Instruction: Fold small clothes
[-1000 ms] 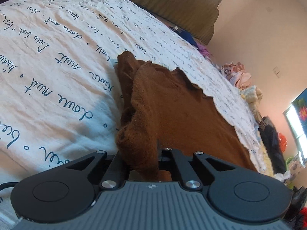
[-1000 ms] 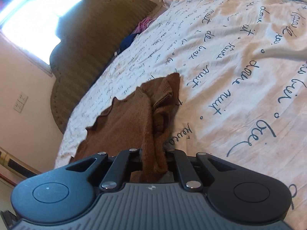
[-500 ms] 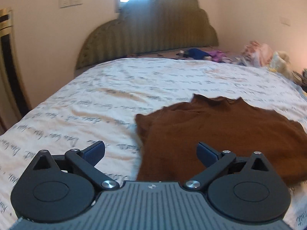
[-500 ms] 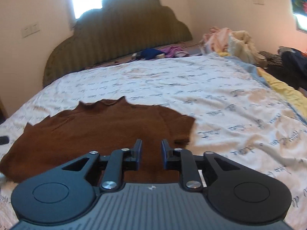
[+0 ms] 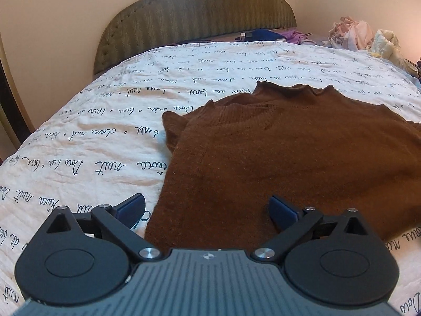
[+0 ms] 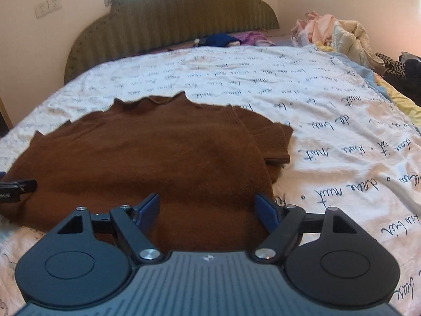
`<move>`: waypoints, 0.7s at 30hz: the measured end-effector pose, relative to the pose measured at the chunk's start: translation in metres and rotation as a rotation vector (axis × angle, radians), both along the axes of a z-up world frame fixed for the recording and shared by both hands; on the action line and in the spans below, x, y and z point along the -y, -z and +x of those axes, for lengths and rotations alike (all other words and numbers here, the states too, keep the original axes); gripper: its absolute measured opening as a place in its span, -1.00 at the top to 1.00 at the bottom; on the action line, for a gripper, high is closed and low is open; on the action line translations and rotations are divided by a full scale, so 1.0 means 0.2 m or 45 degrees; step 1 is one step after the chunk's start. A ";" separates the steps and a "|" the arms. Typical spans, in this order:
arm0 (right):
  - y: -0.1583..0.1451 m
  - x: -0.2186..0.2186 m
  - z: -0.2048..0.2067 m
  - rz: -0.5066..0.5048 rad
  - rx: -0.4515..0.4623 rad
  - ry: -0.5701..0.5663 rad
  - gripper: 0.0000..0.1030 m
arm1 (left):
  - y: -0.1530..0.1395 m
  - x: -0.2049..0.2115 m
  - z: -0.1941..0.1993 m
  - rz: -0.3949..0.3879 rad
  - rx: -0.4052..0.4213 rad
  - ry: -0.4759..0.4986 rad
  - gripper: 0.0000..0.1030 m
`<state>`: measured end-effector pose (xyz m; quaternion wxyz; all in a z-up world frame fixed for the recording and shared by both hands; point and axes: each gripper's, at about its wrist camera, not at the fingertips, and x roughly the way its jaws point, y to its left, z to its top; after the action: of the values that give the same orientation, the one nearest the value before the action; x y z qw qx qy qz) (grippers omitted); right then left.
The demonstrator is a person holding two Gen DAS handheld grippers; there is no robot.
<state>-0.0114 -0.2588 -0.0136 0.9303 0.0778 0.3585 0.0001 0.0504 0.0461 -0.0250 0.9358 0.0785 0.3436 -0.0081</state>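
right wrist | brown sweater point(image 6: 147, 158) flat, collar toward headboard point(image 6: 171, 23)

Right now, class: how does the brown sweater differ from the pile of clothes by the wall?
The brown sweater lies spread flat mid-bed; the pile of clothes sits heaped at the far edge. The sweater is one dark colour; the pile mixes pale pinks and creams. Both are fabric, untouched by either gripper.

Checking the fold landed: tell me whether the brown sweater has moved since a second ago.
Yes. The brown sweater left the claws and now lies flat on the bedspread, collar toward the headboard.
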 end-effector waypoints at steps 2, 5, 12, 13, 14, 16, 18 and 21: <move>0.03 0.01 0.00 0.003 -0.017 0.010 -0.53 | 0.00 0.00 0.00 -0.003 0.000 -0.005 -0.95; -0.02 0.03 -0.05 0.012 0.041 -0.003 -0.53 | 0.00 0.00 0.01 -0.004 -0.005 -0.008 -0.95; -0.20 0.01 -0.20 -0.358 0.242 0.022 -0.58 | 0.00 -0.01 0.00 -0.004 -0.007 -0.009 -0.97; -0.23 0.01 -0.23 -0.409 0.290 0.034 -0.58 | 0.00 -0.01 0.00 -0.005 -0.008 -0.010 -0.97; -0.25 0.01 -0.26 -0.429 0.338 0.029 -0.58 | 0.00 -0.01 0.00 -0.005 -0.009 -0.010 -0.97; -0.31 0.06 -0.31 -0.351 0.417 0.001 -0.59 | 0.00 0.00 0.00 -0.006 -0.008 -0.011 -0.97; -0.35 0.13 -0.33 -0.201 0.446 -0.009 -0.59 | 0.00 0.00 0.00 -0.008 -0.005 -0.010 -0.97; -0.38 0.21 -0.35 -0.030 0.507 -0.003 -0.59 | 0.00 0.00 -0.01 -0.006 0.001 -0.008 -0.97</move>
<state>-0.0823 -0.3010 0.0623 0.9837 0.0649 0.1675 0.0122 0.0491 0.0466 -0.0241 0.9362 0.0750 0.3434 -0.0058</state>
